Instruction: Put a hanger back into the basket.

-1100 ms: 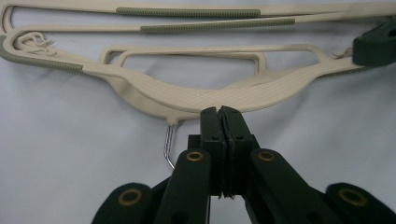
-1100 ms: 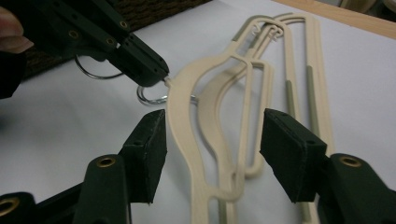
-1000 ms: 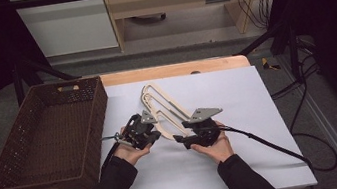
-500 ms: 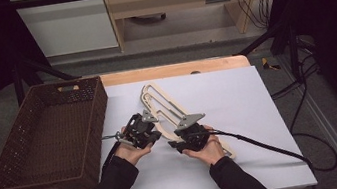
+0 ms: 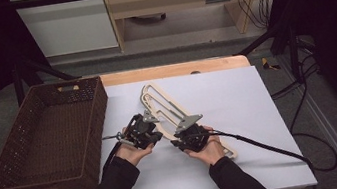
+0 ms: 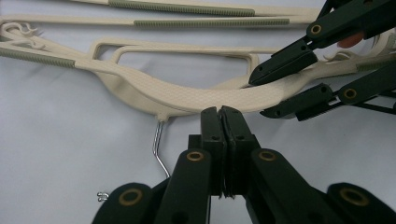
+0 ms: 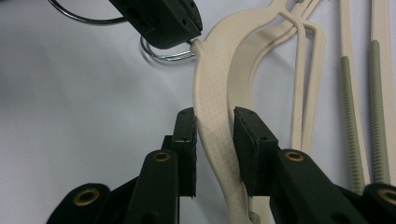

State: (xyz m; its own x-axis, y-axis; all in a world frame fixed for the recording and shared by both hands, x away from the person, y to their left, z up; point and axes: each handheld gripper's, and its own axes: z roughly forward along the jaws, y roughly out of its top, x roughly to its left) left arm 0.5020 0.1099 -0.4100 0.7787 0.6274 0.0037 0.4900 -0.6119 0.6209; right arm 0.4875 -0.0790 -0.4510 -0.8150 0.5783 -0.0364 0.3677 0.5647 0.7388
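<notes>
Several cream plastic hangers [image 5: 157,98] lie stacked on the white table [image 5: 238,99]. The top hanger [image 7: 217,93] has a metal hook [image 6: 158,140]. My left gripper [image 5: 150,127] is shut, its tips [image 6: 222,112] resting against that hanger's edge beside the hook, with nothing between the jaws. From the right, my right gripper [image 5: 177,132] straddles the top hanger's arm; its jaws have just been closing and both pads [image 7: 187,135] now touch the arm's sides. The left gripper view shows the right gripper [image 6: 261,93] pinching the same arm.
A brown wicker basket [image 5: 100,107] stands at the table's left, close to my left hand. The right gripper's black cable [image 5: 265,143] trails off to the right. Bare white table stretches to the right of the hangers.
My right hand has shifted left toward the left gripper, and its jaws have narrowed onto the top hanger's arm. The left hand has stayed still.
</notes>
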